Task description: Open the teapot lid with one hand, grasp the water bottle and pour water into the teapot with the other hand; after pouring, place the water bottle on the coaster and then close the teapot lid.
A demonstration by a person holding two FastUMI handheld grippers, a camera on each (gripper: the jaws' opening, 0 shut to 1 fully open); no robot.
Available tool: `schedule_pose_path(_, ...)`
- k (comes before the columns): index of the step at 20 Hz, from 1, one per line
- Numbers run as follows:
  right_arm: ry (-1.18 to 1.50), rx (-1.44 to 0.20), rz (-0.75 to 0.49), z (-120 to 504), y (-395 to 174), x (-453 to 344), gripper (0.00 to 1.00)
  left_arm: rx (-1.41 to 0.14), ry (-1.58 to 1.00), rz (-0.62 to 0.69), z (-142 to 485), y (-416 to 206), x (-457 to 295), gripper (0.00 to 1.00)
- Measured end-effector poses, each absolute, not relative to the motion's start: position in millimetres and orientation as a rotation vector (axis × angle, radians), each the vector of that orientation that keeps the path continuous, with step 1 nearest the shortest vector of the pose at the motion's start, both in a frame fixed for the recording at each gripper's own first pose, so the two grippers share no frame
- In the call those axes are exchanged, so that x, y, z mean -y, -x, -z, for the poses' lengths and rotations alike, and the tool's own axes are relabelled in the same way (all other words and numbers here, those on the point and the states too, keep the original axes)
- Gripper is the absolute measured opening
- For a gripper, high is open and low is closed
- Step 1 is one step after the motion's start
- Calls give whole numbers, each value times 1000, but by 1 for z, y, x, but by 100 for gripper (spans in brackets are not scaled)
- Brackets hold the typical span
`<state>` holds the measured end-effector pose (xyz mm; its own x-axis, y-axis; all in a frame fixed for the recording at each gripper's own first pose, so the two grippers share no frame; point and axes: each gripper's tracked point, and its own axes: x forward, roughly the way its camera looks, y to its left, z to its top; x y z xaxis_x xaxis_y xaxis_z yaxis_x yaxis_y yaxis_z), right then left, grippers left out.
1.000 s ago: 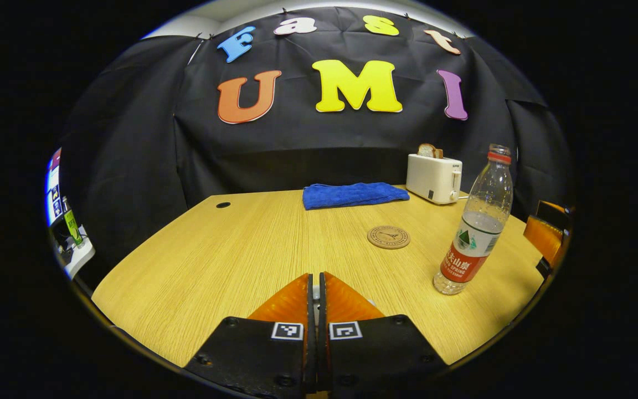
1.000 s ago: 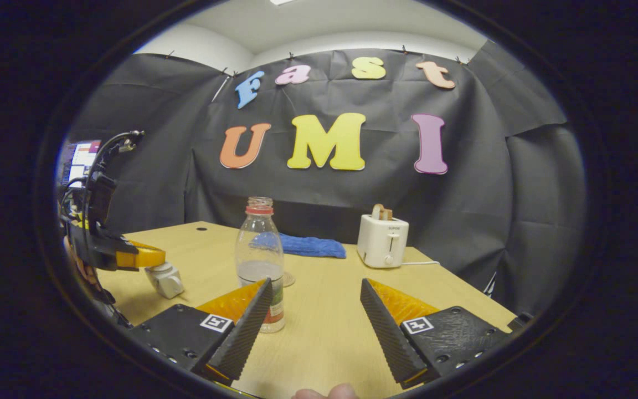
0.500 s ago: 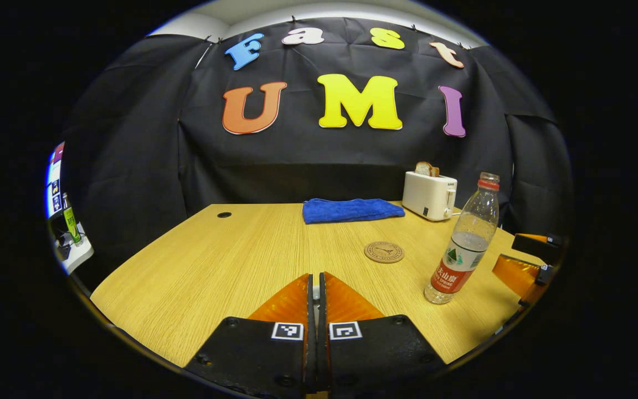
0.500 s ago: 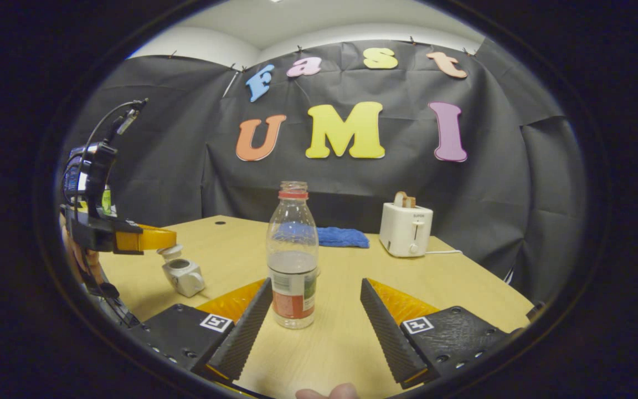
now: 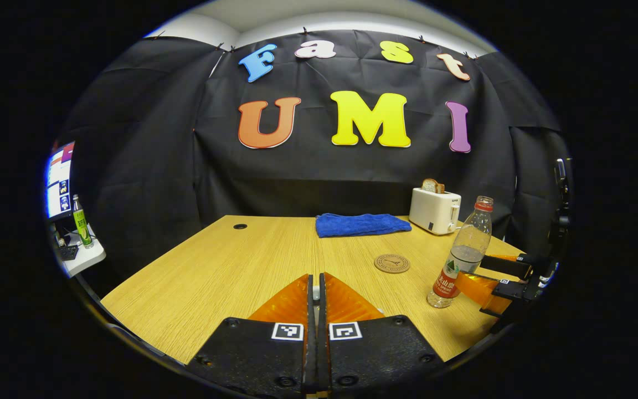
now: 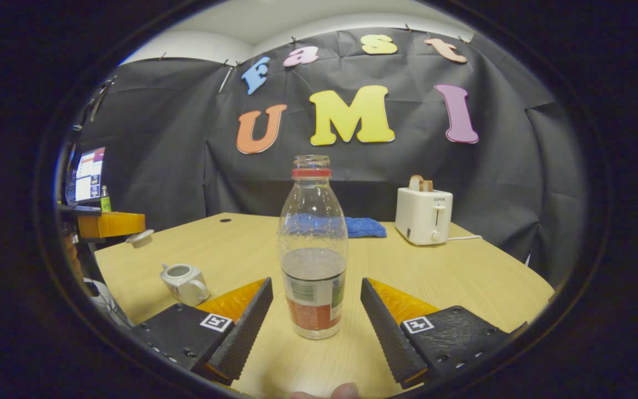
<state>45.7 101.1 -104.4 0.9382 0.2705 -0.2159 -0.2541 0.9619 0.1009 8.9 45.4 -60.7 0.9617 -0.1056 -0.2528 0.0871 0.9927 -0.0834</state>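
A clear water bottle (image 6: 313,249) with a red label, no cap and about a third full stands on the wooden table (image 6: 463,271). My right gripper (image 6: 316,284) is open, one finger on each side of the bottle, not pressing it. The white teapot (image 6: 183,282) sits lidless at the left. Above it my left gripper (image 6: 111,224) holds the white lid (image 6: 140,238) in the air. In the left gripper view my left gripper (image 5: 313,277) is shut, with a sliver of the lid between the fingers. The bottle (image 5: 463,260) stands at the right, the right gripper (image 5: 496,277) beside it, and the round coaster (image 5: 391,263) just left.
A white toaster (image 6: 423,216) with bread in it and a folded blue towel (image 6: 366,226) sit at the table's far side. A monitor (image 6: 89,174) glows beyond the left edge. Bare wood lies between the coaster and the teapot.
My left gripper has risen with the lid, up and away from the teapot. My right gripper has moved in until the bottle stands between its open fingers.
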Motion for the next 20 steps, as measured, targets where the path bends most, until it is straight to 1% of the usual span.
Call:
schedule_pose_path(7,-59,-247,-259,105,-56,-110,98,-268,86,96,69,-6,-53,3)
schedule_pose_path(8,-56,-244,-251,105,-56,-109,95,-265,87,96,68,-5,-53,3)
schedule_pose_path(9,-55,-238,-243,102,-59,-109,91,-262,87,95,67,-5,-54,3)
schedule_pose_path(10,-51,-235,-239,101,-59,-108,80,-259,87,93,68,-5,-55,3)
schedule_pose_path(11,-44,-228,-233,100,-60,-108,76,-254,89,89,68,-5,-58,3)
schedule_pose_path(14,15,-225,-246,97,-58,-114,74,-244,102,87,67,-3,-60,3)
schedule_pose_path(17,118,-174,-257,79,-58,-121,72,-238,110,83,69,-2,-65,3)
schedule_pose_path(20,285,-116,-264,64,-62,-129,71,-236,123,84,71,-1,-69,3)
